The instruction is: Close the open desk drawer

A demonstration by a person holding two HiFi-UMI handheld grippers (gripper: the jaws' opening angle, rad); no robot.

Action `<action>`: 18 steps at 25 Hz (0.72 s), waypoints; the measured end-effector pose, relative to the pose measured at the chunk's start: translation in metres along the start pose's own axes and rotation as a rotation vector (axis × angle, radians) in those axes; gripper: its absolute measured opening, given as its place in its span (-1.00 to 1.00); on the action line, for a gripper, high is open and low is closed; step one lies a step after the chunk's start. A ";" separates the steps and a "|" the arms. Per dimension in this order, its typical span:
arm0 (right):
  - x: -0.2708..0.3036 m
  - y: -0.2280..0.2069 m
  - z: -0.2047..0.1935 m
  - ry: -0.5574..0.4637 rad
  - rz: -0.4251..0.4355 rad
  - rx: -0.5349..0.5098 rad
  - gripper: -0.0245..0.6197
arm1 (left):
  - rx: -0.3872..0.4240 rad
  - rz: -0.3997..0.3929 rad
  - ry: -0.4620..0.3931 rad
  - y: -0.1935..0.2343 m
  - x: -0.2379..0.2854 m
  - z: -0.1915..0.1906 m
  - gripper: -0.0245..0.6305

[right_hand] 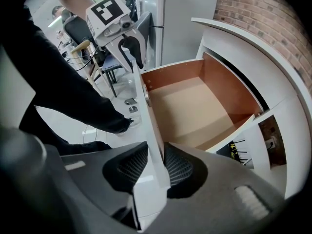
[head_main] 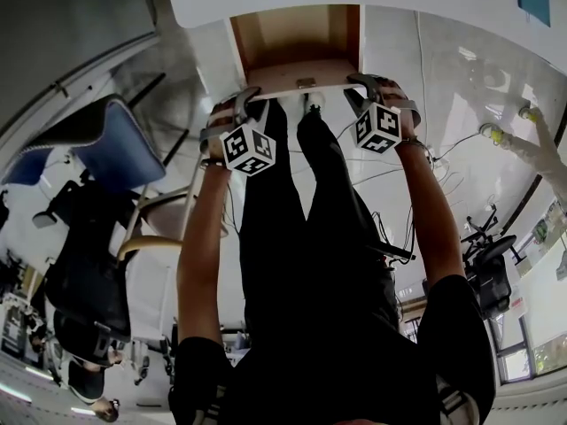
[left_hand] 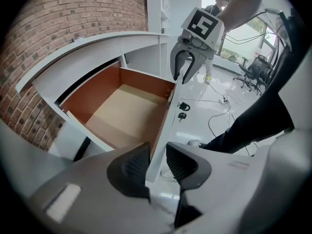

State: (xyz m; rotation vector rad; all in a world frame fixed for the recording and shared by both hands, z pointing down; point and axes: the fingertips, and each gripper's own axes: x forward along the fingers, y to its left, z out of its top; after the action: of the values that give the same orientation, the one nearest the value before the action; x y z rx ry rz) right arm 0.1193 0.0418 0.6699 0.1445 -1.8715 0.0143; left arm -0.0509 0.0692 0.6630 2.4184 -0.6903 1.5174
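The drawer stood pulled out from the desk. The left gripper clamped the left end of its front panel; the right gripper clamped the right end.

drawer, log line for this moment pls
drawer: open, empty | left gripper: shut on drawer front | right gripper: shut on drawer front

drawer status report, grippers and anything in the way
Grippers: left gripper and right gripper clamped on drawer front top edge. Task item: drawer open, empty inside. No obstruction seen in its path.
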 end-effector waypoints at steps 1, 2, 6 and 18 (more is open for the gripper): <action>0.000 0.000 0.000 0.001 0.000 0.000 -0.60 | 0.002 0.001 -0.002 0.000 0.000 0.000 -0.56; 0.000 0.000 -0.001 0.002 0.000 -0.002 -0.60 | 0.004 0.002 -0.004 0.000 0.000 0.000 -0.56; 0.000 0.000 0.000 0.000 0.001 -0.004 -0.61 | 0.003 0.002 0.003 0.000 0.000 0.000 -0.56; -0.009 -0.003 0.005 0.010 0.007 -0.046 -0.65 | 0.025 -0.007 0.019 0.003 -0.009 0.004 -0.59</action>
State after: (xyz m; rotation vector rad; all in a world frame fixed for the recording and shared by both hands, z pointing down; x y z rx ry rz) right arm 0.1175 0.0389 0.6592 0.1059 -1.8609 -0.0237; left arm -0.0528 0.0674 0.6532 2.4186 -0.6623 1.5534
